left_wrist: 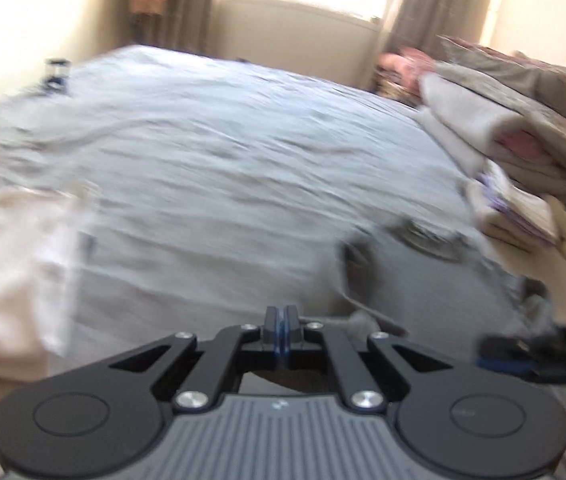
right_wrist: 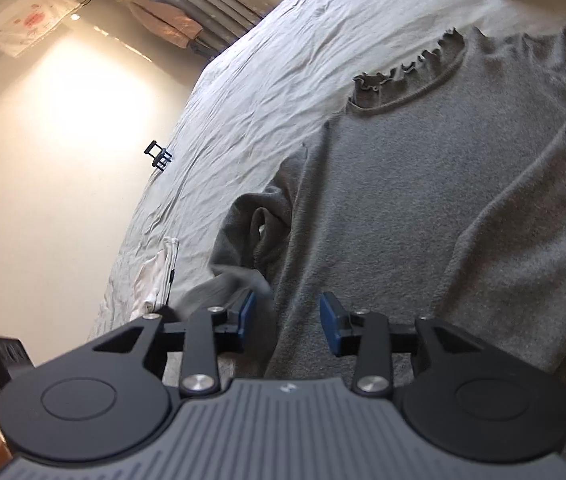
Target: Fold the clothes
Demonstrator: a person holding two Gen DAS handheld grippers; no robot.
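Note:
A grey knit sweater (right_wrist: 423, 200) with a frilled neckline lies flat on the bed, its left sleeve bunched beside the body. My right gripper (right_wrist: 287, 318) is open just above the sweater's lower body, with the blue pads on either side of the fabric. My left gripper (left_wrist: 282, 322) is shut with the pads pressed together; nothing shows between them. The left wrist view is blurred; the sweater (left_wrist: 423, 280) shows there ahead and to the right. The right gripper (left_wrist: 523, 354) shows at that view's right edge.
A crumpled pale sheet (left_wrist: 223, 152) covers the bed. Folded beige and pink clothes (left_wrist: 515, 136) are stacked at the right. A white garment (right_wrist: 155, 276) lies at the left bed edge, also in the left wrist view (left_wrist: 15, 264). A small black stand (right_wrist: 159, 156) sits on the far edge.

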